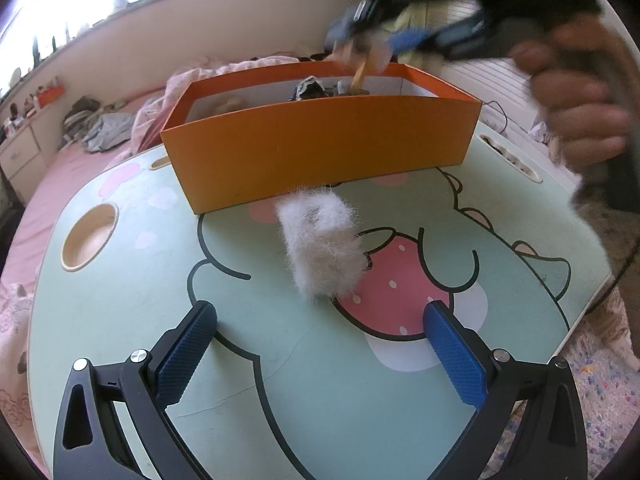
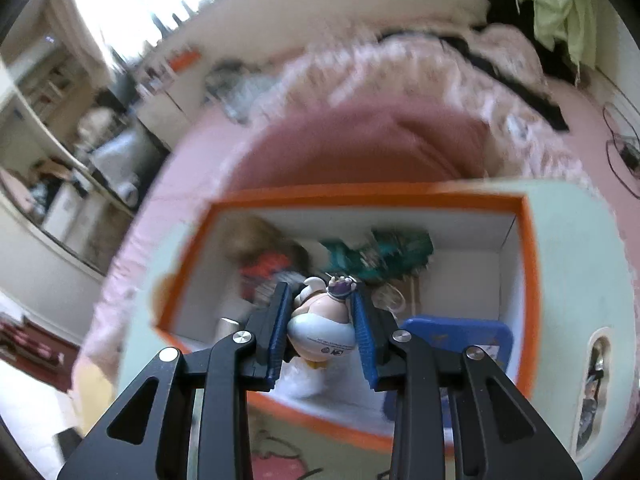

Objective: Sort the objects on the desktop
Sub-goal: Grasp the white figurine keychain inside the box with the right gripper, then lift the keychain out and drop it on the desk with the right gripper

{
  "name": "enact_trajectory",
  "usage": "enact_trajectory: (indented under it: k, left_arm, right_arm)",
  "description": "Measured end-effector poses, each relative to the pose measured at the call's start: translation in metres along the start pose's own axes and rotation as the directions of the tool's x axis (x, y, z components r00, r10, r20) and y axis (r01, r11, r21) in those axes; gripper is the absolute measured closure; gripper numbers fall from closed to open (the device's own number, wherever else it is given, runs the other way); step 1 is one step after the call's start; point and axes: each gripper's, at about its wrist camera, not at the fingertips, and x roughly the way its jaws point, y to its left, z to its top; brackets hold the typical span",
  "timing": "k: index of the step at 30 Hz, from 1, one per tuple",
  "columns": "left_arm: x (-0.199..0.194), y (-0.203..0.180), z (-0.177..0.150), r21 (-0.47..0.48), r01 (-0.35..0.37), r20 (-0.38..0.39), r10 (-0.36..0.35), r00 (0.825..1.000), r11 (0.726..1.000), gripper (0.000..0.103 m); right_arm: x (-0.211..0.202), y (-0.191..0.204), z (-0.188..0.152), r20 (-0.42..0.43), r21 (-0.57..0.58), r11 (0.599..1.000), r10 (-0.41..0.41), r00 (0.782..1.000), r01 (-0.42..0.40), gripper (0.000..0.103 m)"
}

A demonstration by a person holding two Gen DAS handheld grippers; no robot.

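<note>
Left tongs (image 1: 320, 344) hover released over the cartoon-printed bench (image 1: 120, 300), jaws spread wide and empty, seemingly lined up on the fluffy white toy (image 1: 320, 244) lying just in front of the orange box (image 1: 320, 152); the right tongs (image 1: 362, 46), blurred, hang above the box's far rim in a person's hand (image 1: 576, 108).

Right tongs (image 2: 320, 320), seen from their own camera, are clenched on a small figurine (image 2: 322, 326), gripped by its round body above the orange box (image 2: 532, 280), likely for dropping among the sorted items inside, beside a blue tray (image 2: 460, 336).
</note>
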Motion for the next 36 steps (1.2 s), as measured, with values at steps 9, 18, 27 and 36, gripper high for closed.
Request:
enact_trajectory:
  k: [9,18,27,36]
  left_arm:
    - [0.000,0.002,-0.001,0.000,-0.001,0.001,0.001,1.000,1.000,0.000]
    - [-0.001,0.002,-0.001,-0.001,0.000,0.001,0.000,1.000,1.000,0.000]
    - [-0.001,0.003,-0.002,-0.002,0.000,0.002,0.000,1.000,1.000,0.000]
    - [-0.001,0.003,-0.001,-0.003,-0.003,0.001,0.003,1.000,1.000,0.000]
  right_arm:
    - [-0.067,0.029,-0.051,0.110,-0.124,0.992,0.041,0.993,-0.027,0.071]
    - [-0.024,-0.001,-0.098,0.087,-0.093,0.995,-0.024,0.996,0.032,0.070]
    - [-0.055,-0.010,-0.120,0.165,-0.131,0.982,-0.114,0.980,0.136,0.014]
    - [-0.026,-0.008,-0.147,0.063,-0.286,0.909,-0.298,0.953,0.303,0.000]
